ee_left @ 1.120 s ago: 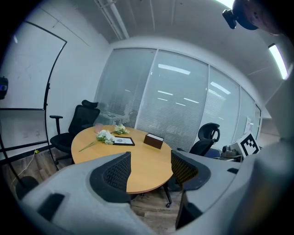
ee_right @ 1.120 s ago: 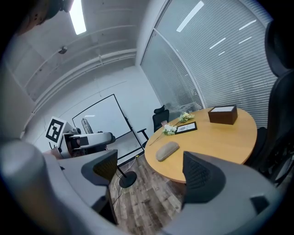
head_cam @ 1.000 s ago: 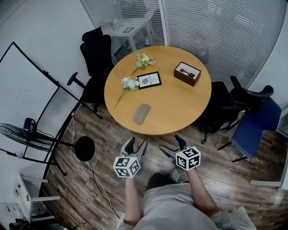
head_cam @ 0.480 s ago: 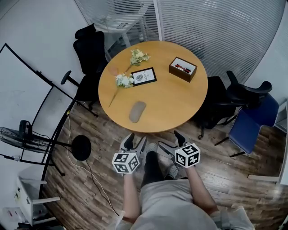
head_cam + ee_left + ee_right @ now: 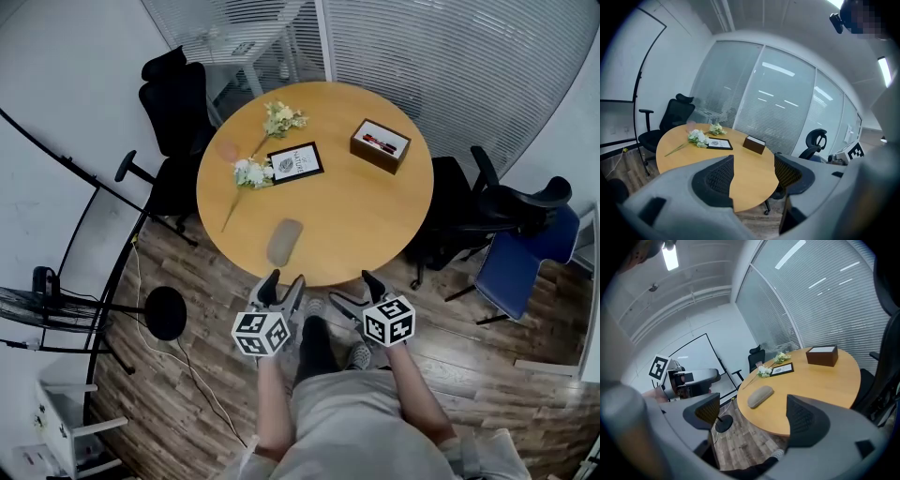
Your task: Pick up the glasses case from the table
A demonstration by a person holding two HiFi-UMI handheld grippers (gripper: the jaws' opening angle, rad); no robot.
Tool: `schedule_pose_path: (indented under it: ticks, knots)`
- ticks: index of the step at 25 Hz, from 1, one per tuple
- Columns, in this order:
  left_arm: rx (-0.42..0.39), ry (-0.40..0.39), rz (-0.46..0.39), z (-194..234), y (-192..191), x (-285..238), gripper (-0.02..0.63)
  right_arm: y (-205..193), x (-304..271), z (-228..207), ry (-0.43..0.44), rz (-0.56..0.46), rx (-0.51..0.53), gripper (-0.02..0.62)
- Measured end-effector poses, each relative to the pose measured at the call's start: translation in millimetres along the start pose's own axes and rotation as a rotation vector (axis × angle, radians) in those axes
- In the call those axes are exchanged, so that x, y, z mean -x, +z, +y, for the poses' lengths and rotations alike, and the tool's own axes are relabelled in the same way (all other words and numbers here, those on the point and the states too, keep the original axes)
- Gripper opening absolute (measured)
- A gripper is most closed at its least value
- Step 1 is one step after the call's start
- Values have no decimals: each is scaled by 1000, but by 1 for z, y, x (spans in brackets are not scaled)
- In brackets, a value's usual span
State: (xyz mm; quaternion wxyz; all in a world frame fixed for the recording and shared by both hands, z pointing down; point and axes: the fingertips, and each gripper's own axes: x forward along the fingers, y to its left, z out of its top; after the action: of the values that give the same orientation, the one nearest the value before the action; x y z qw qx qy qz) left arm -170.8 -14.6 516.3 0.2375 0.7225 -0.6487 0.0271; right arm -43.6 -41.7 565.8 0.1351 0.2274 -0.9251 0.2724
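Observation:
The grey oval glasses case [image 5: 284, 241] lies near the front edge of the round wooden table [image 5: 375, 220]; it also shows in the right gripper view [image 5: 760, 395]. My left gripper [image 5: 282, 286] hovers just short of the table edge, below the case, jaws open and empty [image 5: 753, 174]. My right gripper [image 5: 354, 289] is beside it to the right, also open with nothing between its fingers [image 5: 752, 412]. In the left gripper view the case is hidden behind the left finger [image 5: 715, 180].
On the table are white flowers [image 5: 249, 172], a black framed card [image 5: 295, 162] and a brown box [image 5: 380, 145]. Black office chairs [image 5: 174, 98] stand at the left and right [image 5: 511, 202], a blue chair [image 5: 520, 258] further right. A fan [image 5: 37, 300] and a round stand base [image 5: 165, 312] are on the floor.
Both grippers have moved forward toward the table edge; the table and case now sit closer. The jaws have not changed.

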Motion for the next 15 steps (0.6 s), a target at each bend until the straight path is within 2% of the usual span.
schedule_pose_path:
  ticks: [3,8,15]
  knots:
    - [-12,-10,10,15,13,-17,273,13,-13,-6,-20,1,-5,433]
    - [17,-34,32,48,24,-47,272,29,-42,-13,-34,17,-13,434]
    - [-19,-68,110,86,24,-88,273,46,-88,-19,-76,68,26,433]
